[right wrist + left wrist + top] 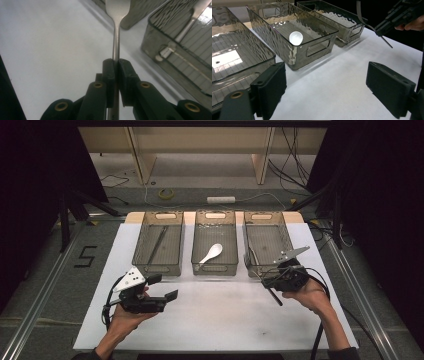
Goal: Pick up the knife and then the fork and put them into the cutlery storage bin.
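1. The right gripper [115, 65] has its jaws pressed together on the thin metal handle of a fork [116, 30]. From its own camera the handle runs straight up out of the jaws and widens toward the head at the top edge.
2. In the high view the right gripper [270, 281] sits at the near end of the right-hand bin [266, 246], with the fork's handle [274, 296] sticking out below it toward the person, over the white mat [220, 315].
3. From the left gripper's camera the fork [365, 23] rises above the right gripper [395, 18], its head lifted over the near rim of that bin [342, 23].
4. The left gripper [325, 87] is wide open with nothing between its pads — only white mat shows in the gap. In the high view it [162, 287] hovers just in front of the left bin [160, 242].
5. Beyond the grippers, three clear grey bins stand side by side across the far part of the mat.
6. The middle bin [216, 245] holds a white spoon [211, 253] — its round bowl [296, 38] shows from the left gripper's camera.
7. The left bin holds a long, thin dark utensil [156, 246] lying along its length; what kind cannot be told.
8. The right bin holds a slim metal piece [183, 28] that leans against its wall.
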Tool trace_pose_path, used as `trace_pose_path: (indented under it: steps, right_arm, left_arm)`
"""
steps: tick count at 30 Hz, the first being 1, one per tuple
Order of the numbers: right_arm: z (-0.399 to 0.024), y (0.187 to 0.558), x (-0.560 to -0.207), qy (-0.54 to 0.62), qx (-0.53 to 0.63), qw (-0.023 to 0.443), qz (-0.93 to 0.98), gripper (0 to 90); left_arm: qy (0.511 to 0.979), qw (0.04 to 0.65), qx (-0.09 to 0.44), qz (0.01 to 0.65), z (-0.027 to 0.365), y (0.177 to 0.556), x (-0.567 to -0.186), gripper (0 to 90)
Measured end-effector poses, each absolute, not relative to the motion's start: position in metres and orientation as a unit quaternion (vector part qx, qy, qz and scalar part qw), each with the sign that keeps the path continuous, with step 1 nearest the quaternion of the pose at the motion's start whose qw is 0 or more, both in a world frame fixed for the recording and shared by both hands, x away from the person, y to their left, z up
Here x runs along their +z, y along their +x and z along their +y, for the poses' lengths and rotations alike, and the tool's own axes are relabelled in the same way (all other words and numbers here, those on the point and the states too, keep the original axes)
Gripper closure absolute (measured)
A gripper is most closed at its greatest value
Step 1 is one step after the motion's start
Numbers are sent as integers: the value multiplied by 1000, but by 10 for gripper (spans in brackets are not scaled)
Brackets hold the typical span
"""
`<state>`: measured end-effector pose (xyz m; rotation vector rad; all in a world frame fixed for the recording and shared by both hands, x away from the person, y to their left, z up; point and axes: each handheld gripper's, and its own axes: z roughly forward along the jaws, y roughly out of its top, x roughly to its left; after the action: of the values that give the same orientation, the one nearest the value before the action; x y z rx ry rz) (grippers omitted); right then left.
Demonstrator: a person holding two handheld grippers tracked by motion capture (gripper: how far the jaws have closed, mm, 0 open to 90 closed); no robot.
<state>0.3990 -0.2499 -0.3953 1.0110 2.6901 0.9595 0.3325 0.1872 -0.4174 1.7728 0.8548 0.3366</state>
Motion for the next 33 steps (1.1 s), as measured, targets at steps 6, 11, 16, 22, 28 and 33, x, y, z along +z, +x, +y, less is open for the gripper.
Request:
trace_pose_path:
  steps: [6,11,16,22,28,33]
  right_arm:
    - [-258,410,-385,349,337,65,872,847]
    - [-261,420,-375,359,347,75,863,847]
    - [-264,432,-365,370,353,84,856,847]
    - [-263,448,-355,380,359,90,848,847]
    - [-259,462,-347,394,360,96,840,847]
    - [-258,472,-341,405,361,106,833,847]
  left_arm:
    - [746,541,142,362,188,333,-418,160]
    - [746,541,143,362,188,333,-418,160]
    - [746,541,143,361,188,333,-418,160]
    - [745,541,143,362,188,333,-418,160]
    - [746,541,142,361,188,333,-418,160]
    - [746,541,141,362,188,333,-418,160]
